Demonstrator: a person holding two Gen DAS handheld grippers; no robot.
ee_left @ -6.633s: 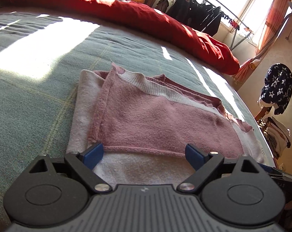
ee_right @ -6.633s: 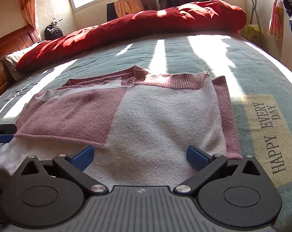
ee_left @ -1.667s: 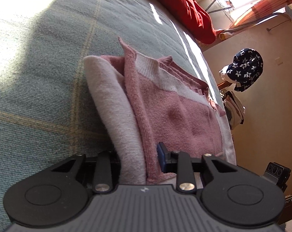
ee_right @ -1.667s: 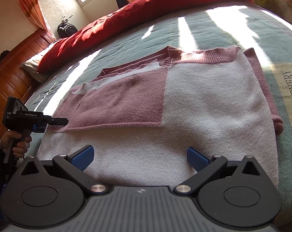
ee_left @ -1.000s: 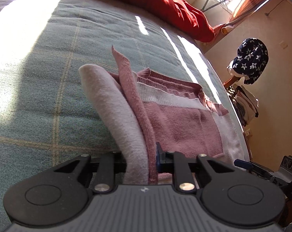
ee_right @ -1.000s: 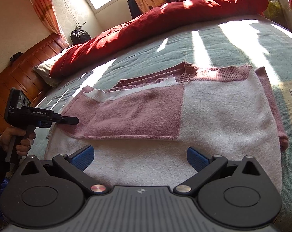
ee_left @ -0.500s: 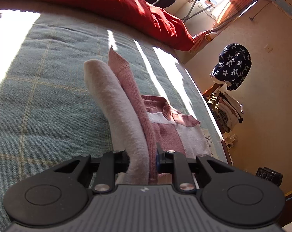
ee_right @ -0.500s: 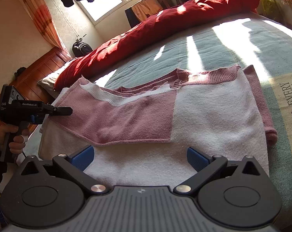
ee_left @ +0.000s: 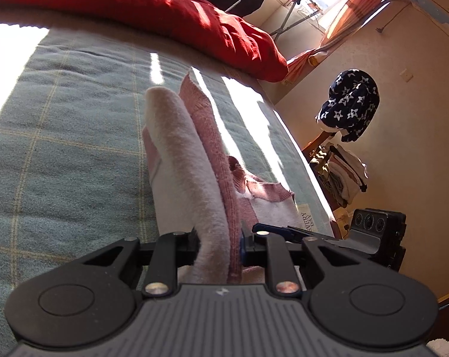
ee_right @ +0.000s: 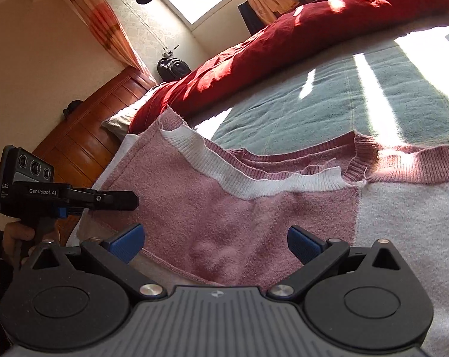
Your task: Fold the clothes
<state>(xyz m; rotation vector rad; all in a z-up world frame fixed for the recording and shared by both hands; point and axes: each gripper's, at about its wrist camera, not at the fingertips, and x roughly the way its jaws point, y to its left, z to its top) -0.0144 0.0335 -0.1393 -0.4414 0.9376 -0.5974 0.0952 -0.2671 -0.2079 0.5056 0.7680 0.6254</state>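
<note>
Now we hoist sweater [ee_left: 191, 160] edge higher, frame centre, left gripper [ee_left: 218, 247] clamped on it; right gripper [ee_right: 214, 242] spread, empty; fold begins.

Readable lettering on a handheld gripper and on the bed cover

In the right wrist view, the black handheld left gripper [ee_right: 114, 199] carries white lettering "GenRobot.AI" along the side of its body, and behind it, on the boxy black camera housing [ee_right: 22, 175] with three round lenses, stands "DAS" with a smaller line beneath that is too fine to read. In the left wrist view, a cream printed panel [ee_left: 306, 221] on the grey-green checked woven bed cover [ee_left: 60, 136] shows "EVERY" and, under it, what looks like "DAY", partly hidden.
</note>
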